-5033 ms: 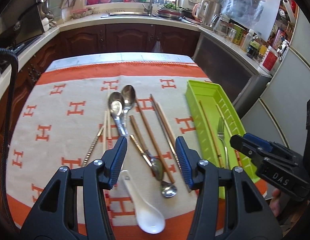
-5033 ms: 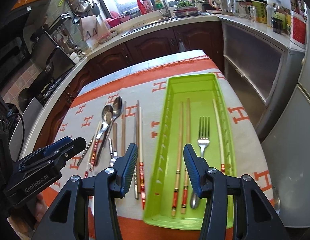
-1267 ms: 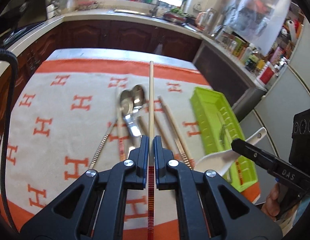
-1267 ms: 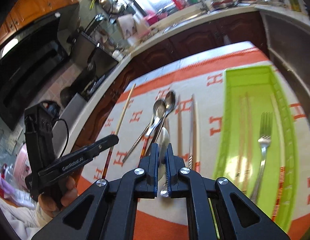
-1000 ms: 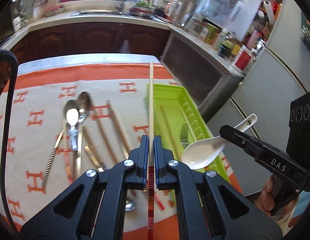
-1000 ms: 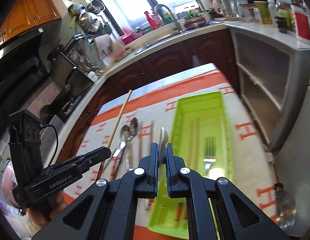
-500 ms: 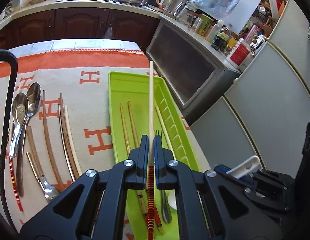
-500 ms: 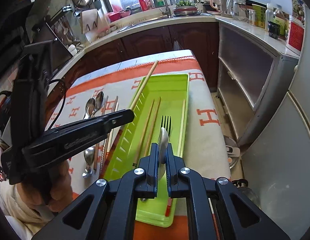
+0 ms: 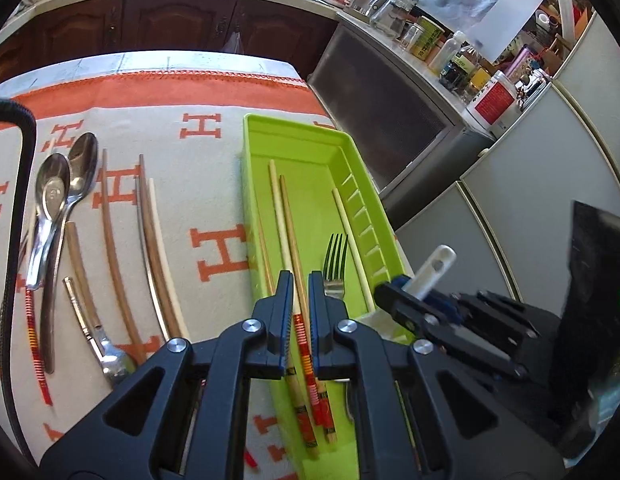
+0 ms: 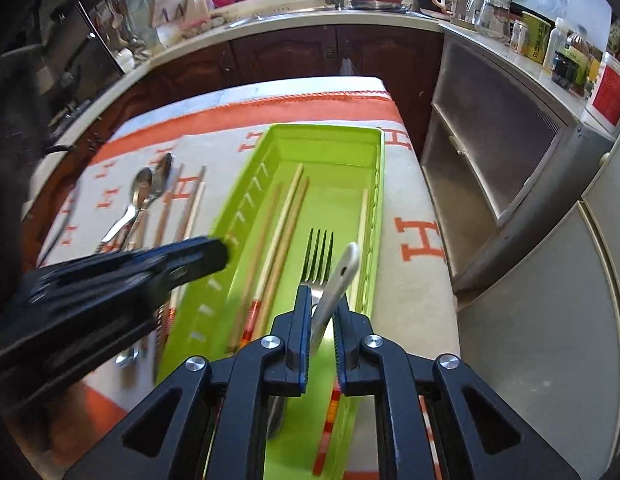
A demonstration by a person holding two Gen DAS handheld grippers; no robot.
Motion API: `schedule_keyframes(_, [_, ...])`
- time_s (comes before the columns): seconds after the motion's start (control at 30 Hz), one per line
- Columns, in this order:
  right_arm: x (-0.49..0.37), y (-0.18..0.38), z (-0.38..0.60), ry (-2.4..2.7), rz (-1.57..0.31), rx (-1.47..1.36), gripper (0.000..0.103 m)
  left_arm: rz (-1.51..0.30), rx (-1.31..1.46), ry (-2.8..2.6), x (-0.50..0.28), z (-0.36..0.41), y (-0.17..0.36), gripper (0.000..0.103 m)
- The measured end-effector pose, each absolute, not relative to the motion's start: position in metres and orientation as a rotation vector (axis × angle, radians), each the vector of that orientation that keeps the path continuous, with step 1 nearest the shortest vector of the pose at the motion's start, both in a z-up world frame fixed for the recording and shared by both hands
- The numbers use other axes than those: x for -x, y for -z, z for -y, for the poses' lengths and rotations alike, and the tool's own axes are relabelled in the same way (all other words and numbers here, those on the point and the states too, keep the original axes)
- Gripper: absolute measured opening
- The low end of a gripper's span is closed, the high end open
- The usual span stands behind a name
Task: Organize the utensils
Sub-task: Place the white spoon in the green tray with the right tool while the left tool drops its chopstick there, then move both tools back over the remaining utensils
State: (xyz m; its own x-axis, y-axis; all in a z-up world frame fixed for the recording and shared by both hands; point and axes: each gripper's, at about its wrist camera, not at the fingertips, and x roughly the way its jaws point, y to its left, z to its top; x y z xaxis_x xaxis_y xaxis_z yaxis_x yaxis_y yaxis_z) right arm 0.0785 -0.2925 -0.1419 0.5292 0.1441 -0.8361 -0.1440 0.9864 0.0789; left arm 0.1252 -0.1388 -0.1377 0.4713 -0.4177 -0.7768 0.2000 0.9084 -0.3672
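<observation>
Kitchen counters and dark wooden cabinets lie beyond an orange-and-cream cloth with H motifs (image 9: pixel 214 184), on which a long lime-green plastic tray (image 9: pixel 306 148) is set. Placement into that tray is judged to be the step in hand.

The left gripper (image 9: pixel 301 280) is seen over the tray's near end, its jaws almost together on a pale wooden chopstick with a red-banded end (image 9: pixel 300 328), which runs ahead of the fingertips and lies low among the chopsticks already in the tray. The right gripper (image 10: pixel 322 296) has just been opening; a white ceramic soup spoon (image 10: pixel 339 276) is between its jaws, handle tilted up and forward, and whether the pads press on it cannot be told. A steel fork (image 10: pixel 318 252) lies just ahead of it.

Next, a wider spread of both grippers is called for, then a lift clear without dragging anything.

Only in the left wrist view are the utensils left on the cloth shown sharply: two steel spoons (image 9: pixel 66 184), to the left of its gripper, and several chopsticks. The spoon handle's lean between the jaws is shown clearly only in the right wrist view.
</observation>
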Motion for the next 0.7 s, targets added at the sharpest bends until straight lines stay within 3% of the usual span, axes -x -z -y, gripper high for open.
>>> schedule_keyframes(0.07, [-0.091, 0.148, 0.289, -0.170, -1.016, -0.015, 0.021, -1.005, 0.235, 0.377, -0.119, 0.130, 0.131, 0.004])
schedule_keyframes(0.2, [-0.104, 0.150, 0.285, -0.169, -1.008, -0.054, 0.050, -0.981, 0.221, 0.348, -0.110, 0.110, 0.121, 0.004])
schedule_keyframes(0.7, [-0.097, 0.142, 0.263, -0.197, -0.983, -0.144, 0.052, -1.029, 0.275, 0.203, -0.100, 0.039, 0.130, 0.004])
